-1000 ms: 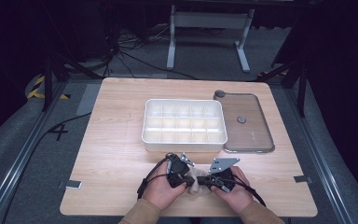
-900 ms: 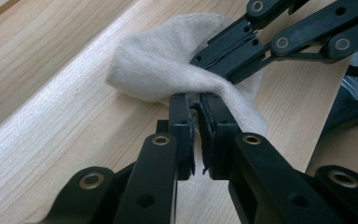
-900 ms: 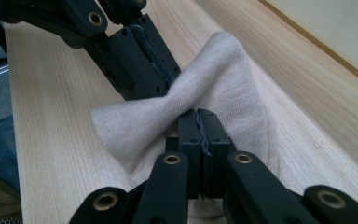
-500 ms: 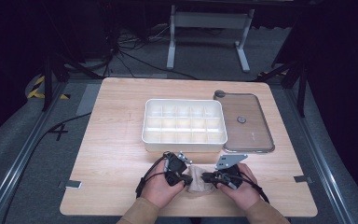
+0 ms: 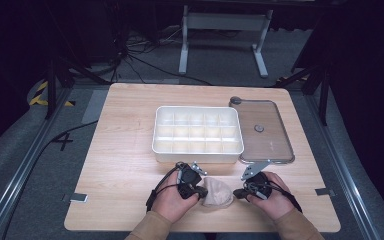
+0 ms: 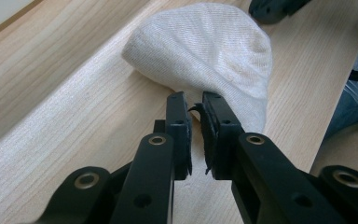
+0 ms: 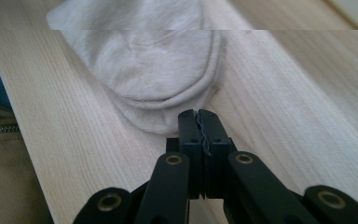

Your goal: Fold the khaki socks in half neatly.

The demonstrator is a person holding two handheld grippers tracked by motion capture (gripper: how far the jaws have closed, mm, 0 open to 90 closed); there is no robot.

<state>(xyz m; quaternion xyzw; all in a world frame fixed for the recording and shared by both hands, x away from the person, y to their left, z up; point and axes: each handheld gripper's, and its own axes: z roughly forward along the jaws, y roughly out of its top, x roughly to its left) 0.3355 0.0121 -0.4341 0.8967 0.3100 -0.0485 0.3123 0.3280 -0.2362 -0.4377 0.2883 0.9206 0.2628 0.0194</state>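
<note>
Your left gripper (image 6: 193, 100) had its jaws a slit apart at the sock's (image 5: 217, 192) edge; your right gripper (image 7: 198, 113) was pressed together, empty. The sock lay between them near the table's (image 5: 120, 165) front. Spreading wider before biting would have helped.

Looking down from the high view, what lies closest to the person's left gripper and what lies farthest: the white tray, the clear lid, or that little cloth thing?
From the left gripper:
1. Cloth, right beside it, toward the right gripper.
2. White divided tray, just beyond, table centre.
3. Clear lid, farthest, right of the tray.
</note>
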